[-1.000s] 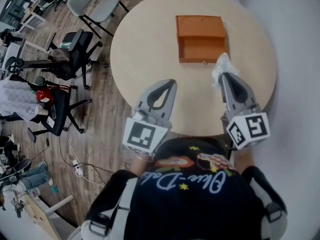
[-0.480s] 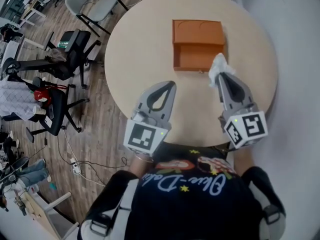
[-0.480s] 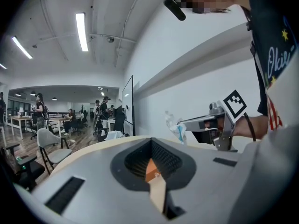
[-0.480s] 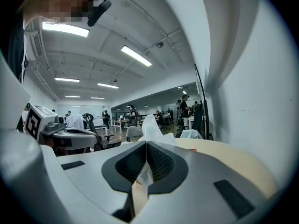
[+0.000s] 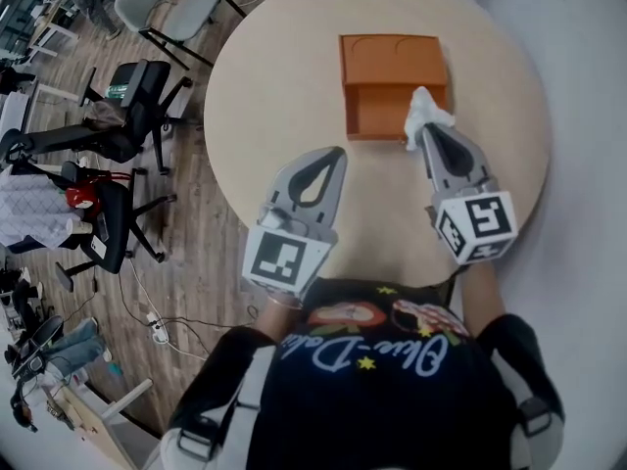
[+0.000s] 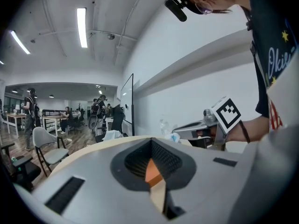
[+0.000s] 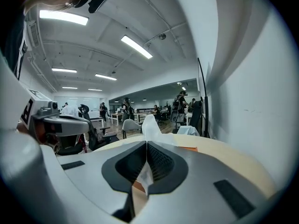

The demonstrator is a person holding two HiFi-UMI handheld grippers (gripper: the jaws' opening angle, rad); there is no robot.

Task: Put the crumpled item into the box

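Note:
An orange box (image 5: 392, 81) lies open on the round beige table (image 5: 274, 106), its shallow tray facing me. A crumpled white tissue (image 5: 423, 114) hangs over the box's near right corner, pinched in my right gripper (image 5: 427, 135), which is shut on it. In the right gripper view the tissue (image 7: 152, 126) sticks up past the closed jaws, and a strip of it (image 7: 144, 175) shows between them. My left gripper (image 5: 329, 157) is shut and holds nothing, hovering over the table's near part, left of the box. In its own view the jaws meet, with the right gripper (image 6: 196, 130) beyond.
Office chairs (image 5: 127, 116) and cables stand on the wooden floor to the table's left. A white wall runs along the right side. People and desks (image 6: 51, 118) fill the room in the distance.
My right gripper has carried the tissue forward and slightly left, from beside the box's near right corner to over that corner. The left gripper has hardly moved.

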